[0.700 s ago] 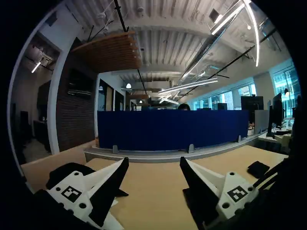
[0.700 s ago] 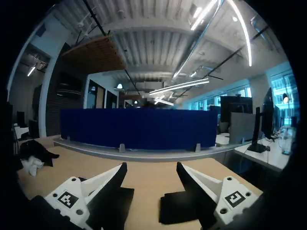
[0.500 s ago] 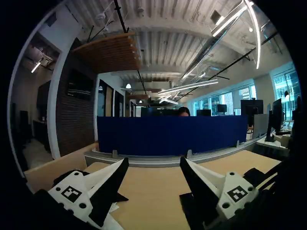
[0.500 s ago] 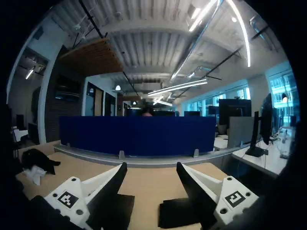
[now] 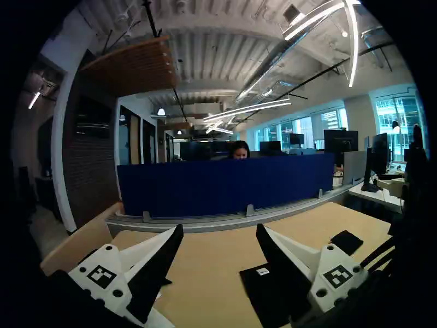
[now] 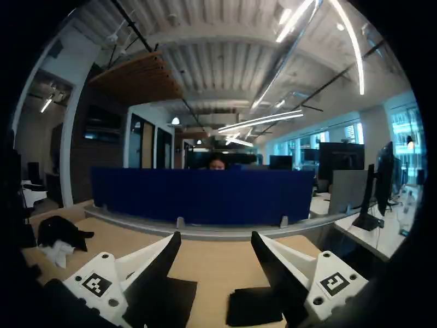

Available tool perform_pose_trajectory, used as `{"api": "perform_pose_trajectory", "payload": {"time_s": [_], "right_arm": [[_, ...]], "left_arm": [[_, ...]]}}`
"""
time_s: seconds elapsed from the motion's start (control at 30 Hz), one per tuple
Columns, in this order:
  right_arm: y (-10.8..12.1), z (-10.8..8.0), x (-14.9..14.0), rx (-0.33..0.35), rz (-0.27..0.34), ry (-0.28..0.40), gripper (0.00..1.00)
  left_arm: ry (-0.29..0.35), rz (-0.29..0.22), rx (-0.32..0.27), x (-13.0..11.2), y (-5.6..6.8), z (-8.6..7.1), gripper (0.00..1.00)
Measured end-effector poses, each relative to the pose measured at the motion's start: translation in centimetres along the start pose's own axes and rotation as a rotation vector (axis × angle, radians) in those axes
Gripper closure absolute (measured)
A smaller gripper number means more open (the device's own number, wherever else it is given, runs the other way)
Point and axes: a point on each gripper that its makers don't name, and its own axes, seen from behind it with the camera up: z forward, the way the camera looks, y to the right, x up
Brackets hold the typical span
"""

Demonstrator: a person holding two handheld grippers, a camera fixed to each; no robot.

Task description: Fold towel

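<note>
My left gripper (image 5: 218,246) hangs open over the wooden table (image 5: 213,279), nothing between its fingers. A flat black folded towel (image 5: 261,287) with a small white tag lies under its right finger. A smaller black folded cloth (image 5: 346,241) lies farther right. My right gripper (image 6: 214,249) is also open and holds nothing. Below it two flat black folded towels lie on the table, one under the left finger (image 6: 177,295) and one under the right finger (image 6: 252,306). A crumpled black and white cloth pile (image 6: 59,238) sits at the table's left.
A blue divider panel (image 5: 224,186) runs along the table's far edge, and a person's head (image 5: 239,148) shows above it. Monitors (image 6: 377,180) stand on a desk to the right. A dark brick wall (image 5: 87,164) stands on the left.
Both views have shifted: the divider sits lower and the person's head now shows above it. In the left gripper view the tagged black towel has come further into sight. Both grippers stayed open.
</note>
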Motion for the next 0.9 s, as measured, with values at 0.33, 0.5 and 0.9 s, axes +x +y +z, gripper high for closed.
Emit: {"api": "perform_pose_trajectory", "payload": {"time_s": [0.33,0.5,0.9], "right_arm": [[-5.2,-1.2,-4.7,0.276,-0.113,-0.292,0.0],[-6.2,-1.6,-6.5,0.346,-0.146,-0.369,0.0],[-6.9,-2.1,-13.2,0.388,-0.161,-0.454,0.0]], "left_arm": [[-0.2,0.011,-0.23,-3.6,4.5,-0.1,0.01],[-0.266,0.032,-0.304,-5.6,5.7,-0.1,0.01],[-0.352,0.124,-0.355,-12.3,7.7,0.5,0.01]]}}
